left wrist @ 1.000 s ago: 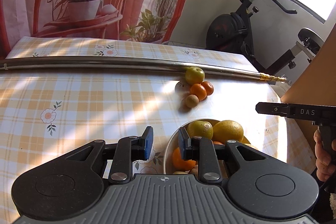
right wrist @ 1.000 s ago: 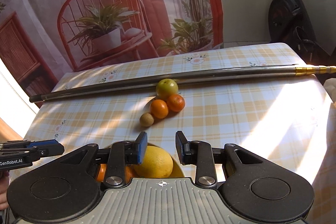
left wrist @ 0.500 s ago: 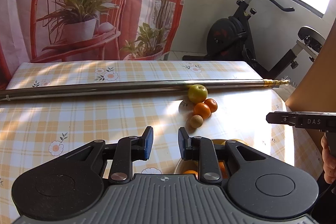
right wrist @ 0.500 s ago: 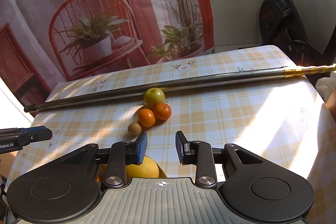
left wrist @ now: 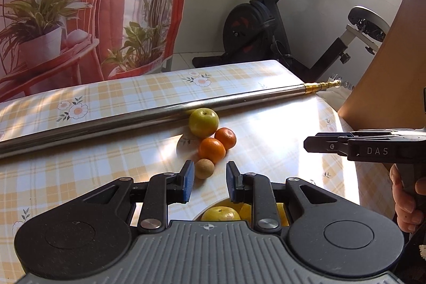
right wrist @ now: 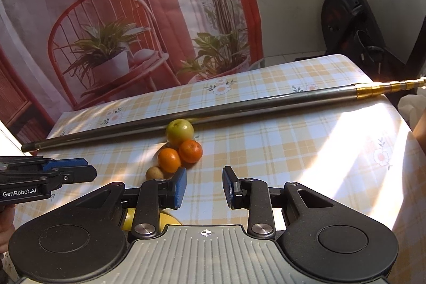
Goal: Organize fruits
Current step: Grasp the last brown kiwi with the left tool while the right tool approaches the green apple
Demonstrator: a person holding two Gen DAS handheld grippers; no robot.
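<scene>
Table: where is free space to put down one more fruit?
Bare cloth lies right of the two oranges, toward the sunlit table edge, and left of the brown fruit. Crowded: the green apple against the metal pole.

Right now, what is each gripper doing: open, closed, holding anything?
Left gripper: open, holding nothing.
Right gripper: open, holding nothing.

Both grippers are held level, side by side. The left gripper [left wrist: 207, 181] has its jaws parted and empty; the right gripper [right wrist: 204, 186] likewise. A hand [left wrist: 406, 200] grips the right handle.
</scene>
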